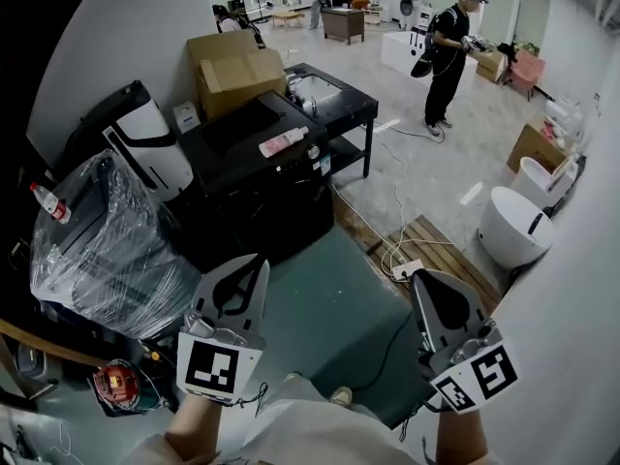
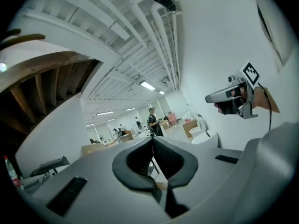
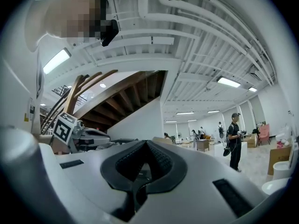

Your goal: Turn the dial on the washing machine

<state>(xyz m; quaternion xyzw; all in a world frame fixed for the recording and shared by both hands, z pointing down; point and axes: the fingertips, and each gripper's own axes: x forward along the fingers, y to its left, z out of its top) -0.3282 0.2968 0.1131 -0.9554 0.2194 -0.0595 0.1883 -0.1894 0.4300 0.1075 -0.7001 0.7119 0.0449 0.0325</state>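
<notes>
I cannot make out a washing machine or its dial in any view. In the head view my left gripper (image 1: 260, 260) and right gripper (image 1: 418, 277) are held up side by side over a dark green floor mat (image 1: 339, 298), pointing away from me. Both are shut with nothing between the jaws. The left gripper view shows its own jaws (image 2: 153, 139) pressed together, with the right gripper (image 2: 209, 98) floating at the right. The right gripper view shows its jaws (image 3: 147, 142) closed too, and the left gripper (image 3: 106, 135) at the left.
A black table (image 1: 242, 153) with a pink bottle (image 1: 283, 142) stands ahead, cardboard boxes (image 1: 237, 76) behind it. A plastic-wrapped bundle (image 1: 102, 240) sits at the left beside a white appliance (image 1: 150, 148). White round fixtures (image 1: 513, 226) line the right wall. A person (image 1: 448, 51) stands far off. Cables (image 1: 397, 250) cross the floor.
</notes>
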